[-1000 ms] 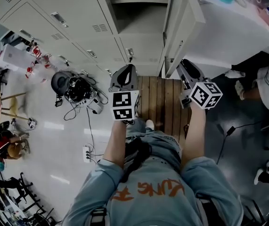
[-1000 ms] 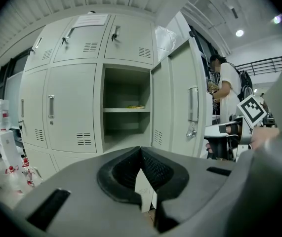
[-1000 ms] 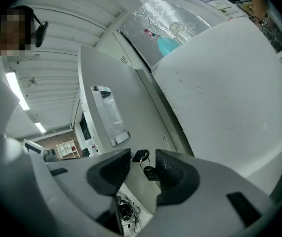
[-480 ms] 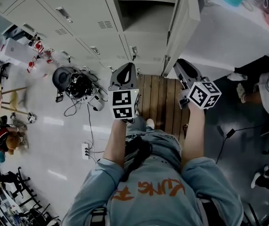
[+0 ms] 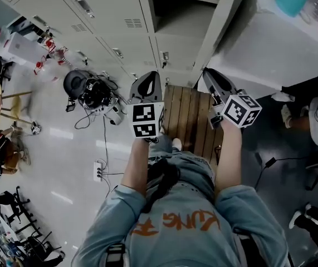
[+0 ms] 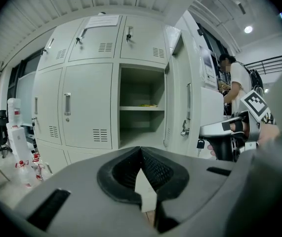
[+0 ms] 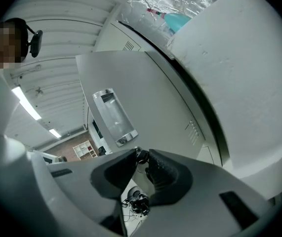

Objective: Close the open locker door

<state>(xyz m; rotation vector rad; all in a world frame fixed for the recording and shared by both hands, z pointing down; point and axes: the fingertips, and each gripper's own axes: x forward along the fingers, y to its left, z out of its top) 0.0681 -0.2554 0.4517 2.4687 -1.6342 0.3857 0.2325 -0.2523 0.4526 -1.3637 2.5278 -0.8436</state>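
Note:
The open locker door [image 5: 225, 21] stands swung out to the right of its empty compartment [image 5: 175, 15]. The left gripper view shows the shelved compartment [image 6: 141, 107] and the door [image 6: 185, 98] with its handle and lock. My right gripper [image 5: 209, 74] is at the door's free edge. In the right gripper view the door's face [image 7: 145, 93] fills the frame, and my right gripper [image 7: 141, 158] has just been closing. A small dark lock knob [image 7: 141, 155] sits between its tips, and no pad visibly presses on it. My left gripper [image 5: 149, 77], [image 6: 141, 150] is shut and empty, short of the lockers.
I stand on a wooden pallet [image 5: 189, 115] in front of the locker bank [image 5: 92, 15]. Cables and dark gear [image 5: 89, 96] lie on the floor at the left, beside a power strip [image 5: 98, 174]. A white surface [image 5: 281, 43] rises at the right. A person [image 6: 237, 83] stands beyond the door.
Both grippers have moved forward toward the lockers. The right one has come up close to the door's free edge.

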